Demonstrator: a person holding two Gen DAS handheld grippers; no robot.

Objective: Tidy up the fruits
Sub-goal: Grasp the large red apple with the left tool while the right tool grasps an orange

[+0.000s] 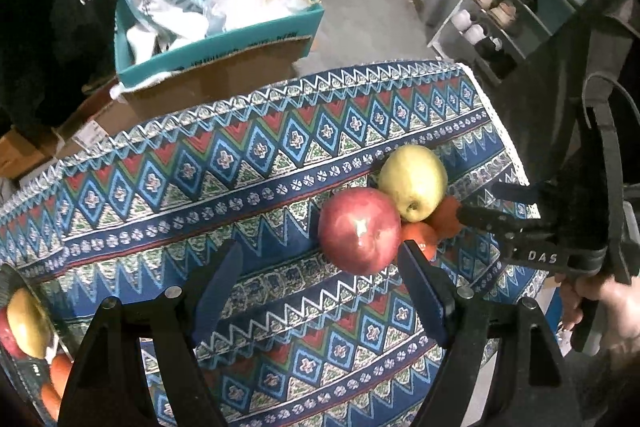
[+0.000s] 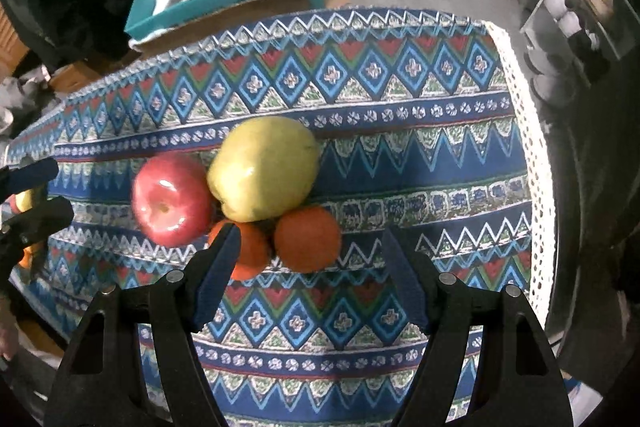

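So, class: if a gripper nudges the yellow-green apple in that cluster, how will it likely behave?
The yellow-green apple looks round and glossy, so it would probably roll and may slip. It leans against the red apple and two oranges, so pushing it likely shifts them too.

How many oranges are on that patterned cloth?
2. One orange sits just below the yellow-green apple, on the right; the other orange is beside it, tucked between it and the red apple, partly behind a gripper finger. More could hide underneath.
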